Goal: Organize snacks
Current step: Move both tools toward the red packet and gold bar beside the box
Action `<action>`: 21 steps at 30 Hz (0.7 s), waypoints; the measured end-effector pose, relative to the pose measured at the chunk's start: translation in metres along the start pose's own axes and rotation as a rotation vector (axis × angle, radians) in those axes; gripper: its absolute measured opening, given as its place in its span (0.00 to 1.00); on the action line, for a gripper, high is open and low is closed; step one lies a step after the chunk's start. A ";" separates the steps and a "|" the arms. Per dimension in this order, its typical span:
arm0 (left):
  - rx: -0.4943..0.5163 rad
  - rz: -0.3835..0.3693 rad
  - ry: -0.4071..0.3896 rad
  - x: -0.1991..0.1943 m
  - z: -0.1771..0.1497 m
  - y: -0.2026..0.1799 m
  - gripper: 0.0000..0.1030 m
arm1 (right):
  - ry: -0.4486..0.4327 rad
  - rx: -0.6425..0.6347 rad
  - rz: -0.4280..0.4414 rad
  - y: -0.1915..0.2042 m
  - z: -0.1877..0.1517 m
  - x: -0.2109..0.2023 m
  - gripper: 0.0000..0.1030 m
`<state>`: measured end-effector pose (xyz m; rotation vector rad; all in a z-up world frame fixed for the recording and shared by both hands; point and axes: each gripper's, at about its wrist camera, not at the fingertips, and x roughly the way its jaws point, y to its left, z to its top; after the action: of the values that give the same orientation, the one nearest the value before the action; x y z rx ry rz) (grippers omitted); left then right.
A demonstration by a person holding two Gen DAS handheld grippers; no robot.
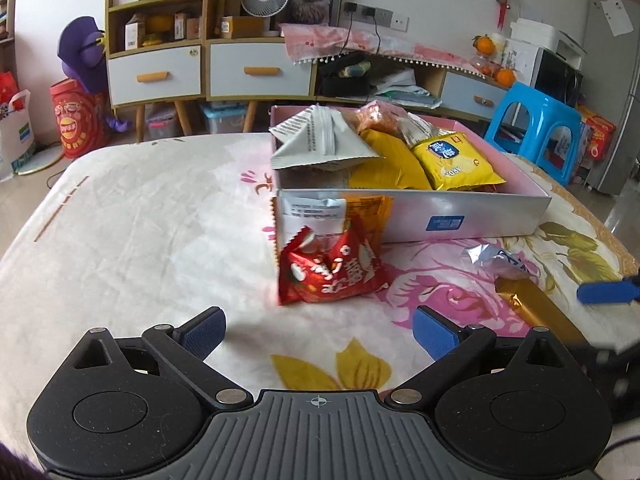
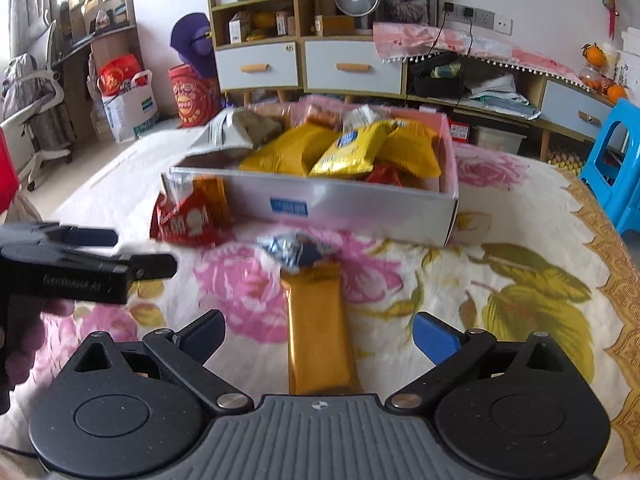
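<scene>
A white cardboard box point(image 1: 472, 216) point(image 2: 360, 208) on the floral cloth holds several snack packs, mostly yellow point(image 1: 456, 164) point(image 2: 352, 152). A red snack bag point(image 1: 332, 268) point(image 2: 188, 216) leans against the box's front left corner. My left gripper point(image 1: 320, 332) is open and empty, just short of the red bag. A gold bar pack point(image 2: 320, 340) point(image 1: 536, 308) lies between the open fingers of my right gripper point(image 2: 320, 338). A small silver-blue pack point(image 2: 296, 250) point(image 1: 496, 258) lies just beyond it.
The table's floral cloth point(image 1: 140, 220) spreads wide to the left of the box. Shelves and drawers point(image 1: 160, 72) stand behind, a blue stool point(image 1: 536, 128) at the right. In the right wrist view the left gripper's body point(image 2: 72, 268) is at the left.
</scene>
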<state>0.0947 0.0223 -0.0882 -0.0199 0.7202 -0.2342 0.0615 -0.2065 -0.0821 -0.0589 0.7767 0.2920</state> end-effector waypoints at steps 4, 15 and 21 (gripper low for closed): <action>-0.043 0.019 -0.006 0.008 0.003 -0.004 0.98 | 0.028 -0.027 0.006 0.002 -0.006 0.004 0.91; -0.154 0.122 -0.048 0.022 0.012 -0.018 0.96 | 0.002 -0.047 0.012 0.003 -0.010 0.004 0.93; -0.139 0.159 -0.051 0.022 0.015 -0.024 0.76 | -0.001 -0.046 0.010 0.003 -0.009 0.004 0.92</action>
<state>0.1149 -0.0066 -0.0889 -0.1001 0.6824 -0.0316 0.0567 -0.2038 -0.0913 -0.0983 0.7695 0.3189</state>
